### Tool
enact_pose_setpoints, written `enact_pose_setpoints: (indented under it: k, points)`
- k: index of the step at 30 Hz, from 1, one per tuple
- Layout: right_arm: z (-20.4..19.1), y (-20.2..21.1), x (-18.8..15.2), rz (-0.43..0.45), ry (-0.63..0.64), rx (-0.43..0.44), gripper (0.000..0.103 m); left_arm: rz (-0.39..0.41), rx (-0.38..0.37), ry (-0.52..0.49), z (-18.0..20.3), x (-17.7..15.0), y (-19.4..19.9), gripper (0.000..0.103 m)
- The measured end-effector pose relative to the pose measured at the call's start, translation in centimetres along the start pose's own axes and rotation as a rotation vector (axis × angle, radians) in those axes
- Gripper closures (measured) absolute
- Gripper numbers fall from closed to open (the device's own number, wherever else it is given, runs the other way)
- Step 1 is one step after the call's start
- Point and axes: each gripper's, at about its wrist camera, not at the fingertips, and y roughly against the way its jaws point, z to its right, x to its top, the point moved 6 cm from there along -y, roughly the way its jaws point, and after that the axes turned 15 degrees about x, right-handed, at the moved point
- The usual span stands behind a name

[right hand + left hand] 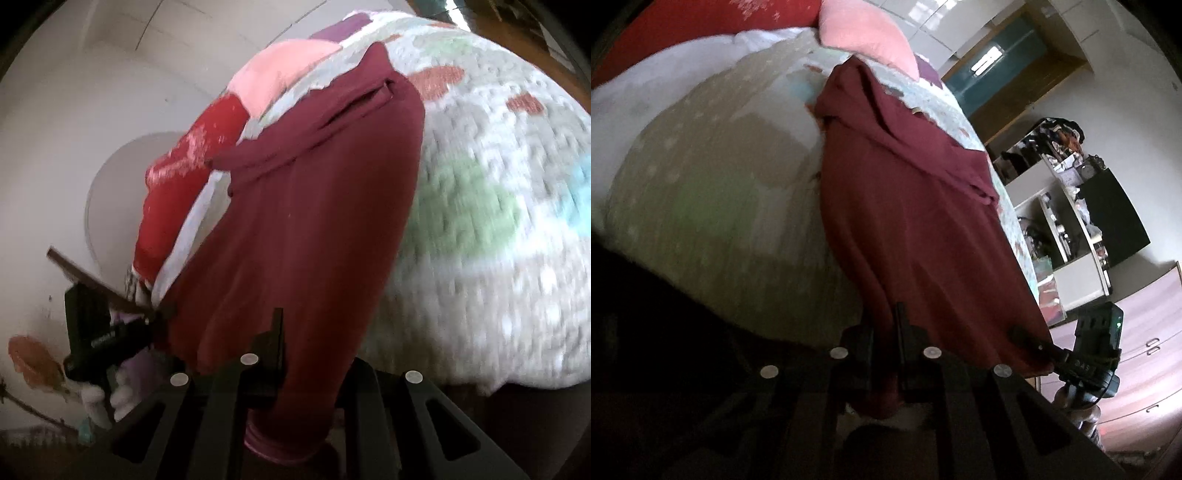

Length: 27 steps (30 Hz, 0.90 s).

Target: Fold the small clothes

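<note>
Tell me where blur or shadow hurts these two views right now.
Left wrist: bedspread smeared and dim, gripper body near black; maroon garment fairly sharp. Right wrist: quilt streaked by motion blur; garment clearer. Fisheye bends both.
</note>
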Motion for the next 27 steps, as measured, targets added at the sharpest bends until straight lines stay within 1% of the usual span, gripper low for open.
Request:
enact_pose_setpoints:
  k: [2,3,5,6,7,8,11,13,14,15,16,18,19,21,23,25,27]
  points:
    - [0.1,0.5,-1.6,-0.022,-0.009,0.005,0.092,-0.012,-0.013,0.025,-1.0,-0.3,0.3,0.094]
    - [0.0,0.8,-1.9,-0.021,-0.005,0.003,0.092,-0.008,-0.022,0.037,-1.2,0.1,0.6,0.094]
    - [-0.4,1.3,-1.5,-0.003,0.006,0.015,0.092,0.004,-0.049,0.051,-1.0,1.4,1.1,0.094]
    - [-0.6,1.4,-1.2,0.002,0.007,0.005,0.092,0.013,-0.052,0.049,-0.7,1.8,1.3,0.094]
    - [-1.2,1.3,-0.5,0.005,0.025,0.014,0.092,0.035,-0.048,0.042,-0.3,3.2,1.5,0.094]
    - [-2.1,1.0,0.7,0.01,0.056,0.019,0.092,0.047,-0.046,0.041,0.4,4.0,1.4,0.094]
    - [-4.4,0.1,4.4,0.032,0.119,0.048,0.092,0.095,-0.042,0.039,1.4,8.2,1.5,0.094]
    - [-5.3,-0.6,7.4,0.06,0.142,0.063,0.092,0.131,-0.001,0.026,2.2,11.9,0.9,0.094]
    - [-5.7,-1.0,9.4,0.077,0.159,0.063,0.092,0.135,0.009,0.022,2.4,13.1,0.4,0.094]
    - [-5.9,-1.5,10.9,0.09,0.174,0.053,0.092,0.135,0.024,0.02,2.7,14.8,-0.4,0.094]
    - [-5.8,-2.2,13.3,0.107,0.188,0.035,0.092,0.13,0.051,0.019,2.9,17.1,-1.7,0.094]
    - [-5.2,-3.3,16.1,0.119,0.169,0.031,0.092,0.12,0.093,0.009,3.0,19.8,-3.7,0.094]
    - [-4.3,-4.3,18.3,0.128,0.137,0.029,0.092,0.115,0.128,-0.003,3.2,21.5,-5.3,0.094]
    - [-3.0,-5.7,21.0,0.144,0.102,0.008,0.092,0.087,0.183,-0.008,3.1,24.4,-8.5,0.094]
    - [-1.1,-7.4,23.6,0.158,0.057,-0.022,0.092,0.059,0.205,-0.002,3.0,26.5,-11.1,0.094]
    - [0.6,-8.5,25.5,0.166,0.02,-0.046,0.092,0.05,0.217,0.009,2.9,28.0,-13.1,0.094]
    - [2.8,-9.1,27.3,0.163,-0.01,-0.075,0.092,0.038,0.214,0.025,2.8,29.2,-14.6,0.094]
